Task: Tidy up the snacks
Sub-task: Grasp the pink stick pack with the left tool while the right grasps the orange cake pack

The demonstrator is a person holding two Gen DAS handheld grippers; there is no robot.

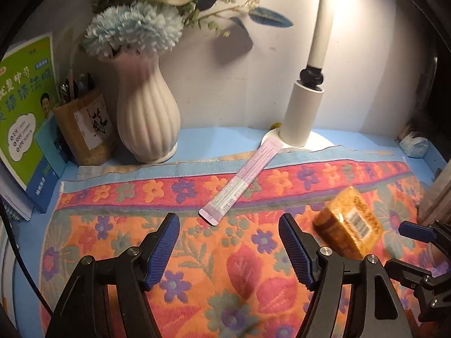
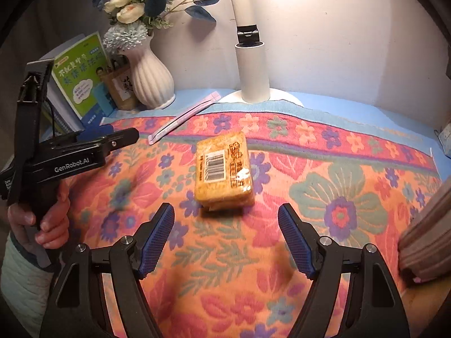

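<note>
Lying mid-towel (image 2: 310, 225), orange snack pack (image 2: 222, 171) has clear margins all round

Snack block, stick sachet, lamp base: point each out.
snack block (image 2: 222, 169), right wrist view, on its barcode label.
stick sachet (image 1: 242, 178), left wrist view, mid-length of the strip.
lamp base (image 1: 298, 118), left wrist view, white cylinder wall.

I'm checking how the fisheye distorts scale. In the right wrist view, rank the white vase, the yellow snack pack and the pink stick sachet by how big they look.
1. yellow snack pack, though it lies nearest the camera
2. white vase
3. pink stick sachet, long but very thin
</note>
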